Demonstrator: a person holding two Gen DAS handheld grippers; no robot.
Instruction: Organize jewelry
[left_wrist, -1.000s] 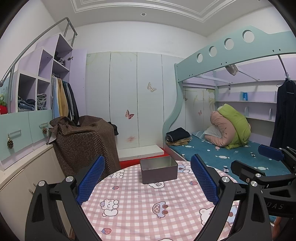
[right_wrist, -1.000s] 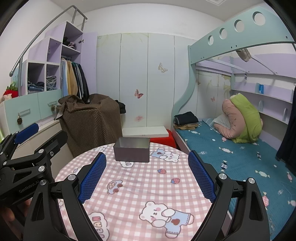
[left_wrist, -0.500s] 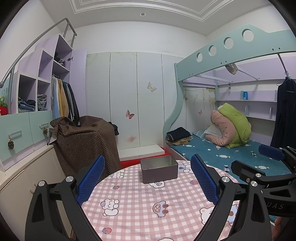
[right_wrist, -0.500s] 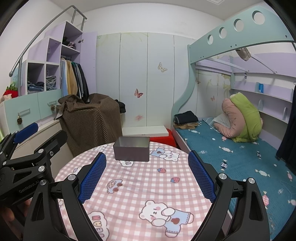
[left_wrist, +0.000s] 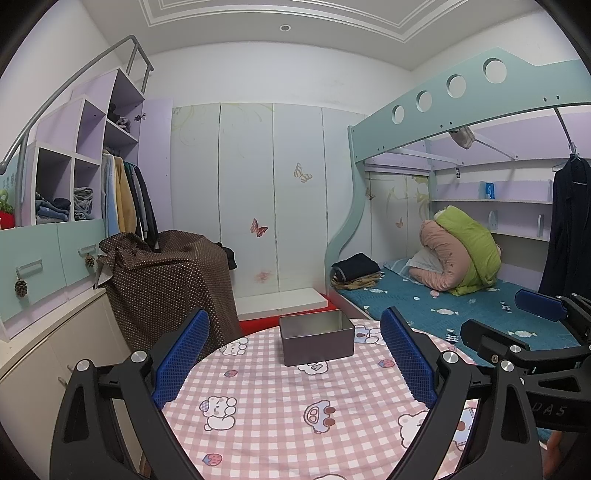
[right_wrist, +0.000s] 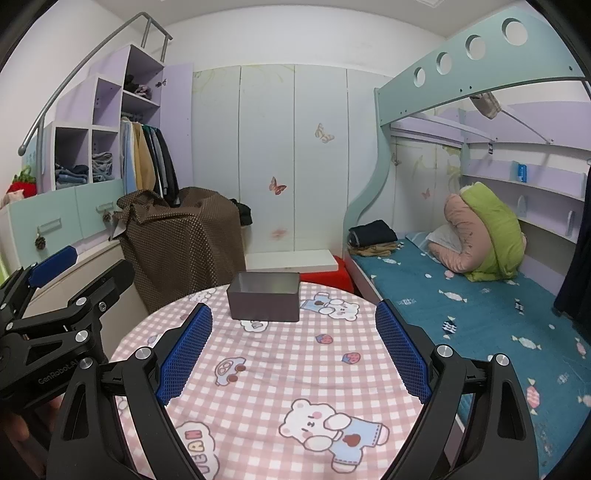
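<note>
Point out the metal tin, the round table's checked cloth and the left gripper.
metal tin (right_wrist: 263, 306): right wrist view, front wall.
checked cloth (right_wrist: 295, 362): right wrist view, bare patch mid-table.
left gripper (left_wrist: 295, 354): left wrist view, midway between the blue fingertips.

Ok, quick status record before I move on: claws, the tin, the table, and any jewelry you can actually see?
left claw: open, empty, above the near side of the table
right claw: open, empty, beside the left one
tin box: grey, rectangular, lid off, upright at the far edge of the table
box contents: cannot tell, the inside is mostly hidden
table: round, pink checked cloth with cartoon prints
jewelry: none visible on the cloth
contact: neither claw touches the box
</note>
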